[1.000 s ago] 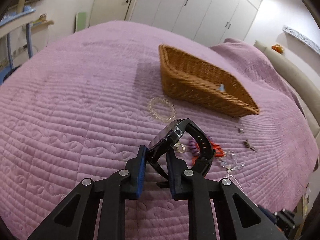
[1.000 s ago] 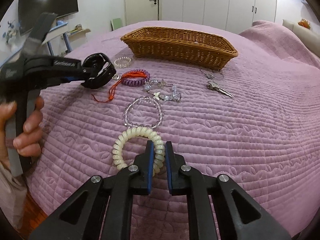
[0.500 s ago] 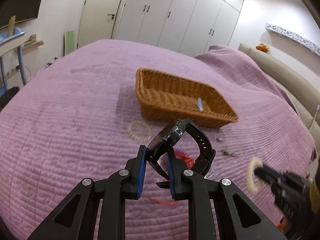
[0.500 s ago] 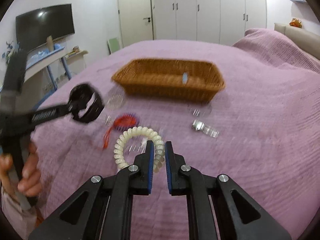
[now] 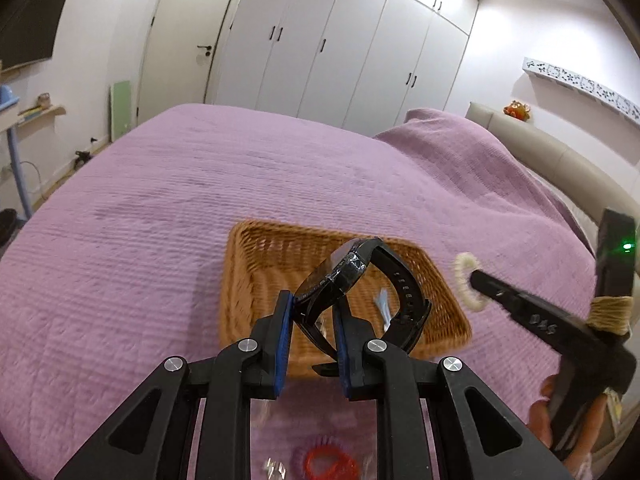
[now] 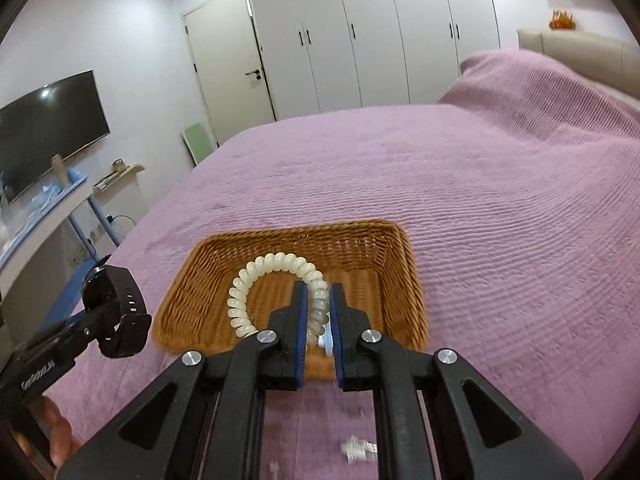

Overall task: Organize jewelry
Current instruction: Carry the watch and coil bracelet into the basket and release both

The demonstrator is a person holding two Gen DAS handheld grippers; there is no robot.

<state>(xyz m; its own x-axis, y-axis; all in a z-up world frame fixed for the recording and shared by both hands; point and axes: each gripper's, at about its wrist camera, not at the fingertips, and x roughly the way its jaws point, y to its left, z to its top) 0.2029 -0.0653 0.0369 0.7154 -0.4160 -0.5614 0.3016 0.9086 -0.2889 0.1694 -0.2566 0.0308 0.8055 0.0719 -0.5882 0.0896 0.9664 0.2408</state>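
The left gripper [image 5: 311, 318] is holding a black wristwatch [image 5: 360, 288] by its strap, the jaws standing narrow with the blue pads pressing on the band just below the watch case. The watch is sticking up and tilting rightward, its dark face toward the camera, its looped strap hanging to the right of the jaws. From the left wrist view it is hanging over the near part of a brown wicker basket [image 5: 256, 264], which is lying on the bed's purple quilted bedspread [image 5: 160, 208]. A small pale blue item [image 5: 382, 304] is lying in the basket, too blurred to identify.

The right gripper [image 6: 318, 312] is gripping a cream spiral hair tie [image 6: 256, 276], the jaws nearly closed on the right side of its coil. The rest of the ring is arching up and to the left of the jaws, in front of the basket's inside as the right wrist view shows it.

Each tool is showing in the other's camera: the right one is entering from the right with the cream ring at its tip, a person's hand [image 5: 568, 424] wrapping its handle; the left one is coming in from the lower left with the watch.

On the bedspread just in front of the grippers, a red and purple coil [image 5: 324, 460] and some small clear pieces [image 6: 358, 450] are lying, blurred.
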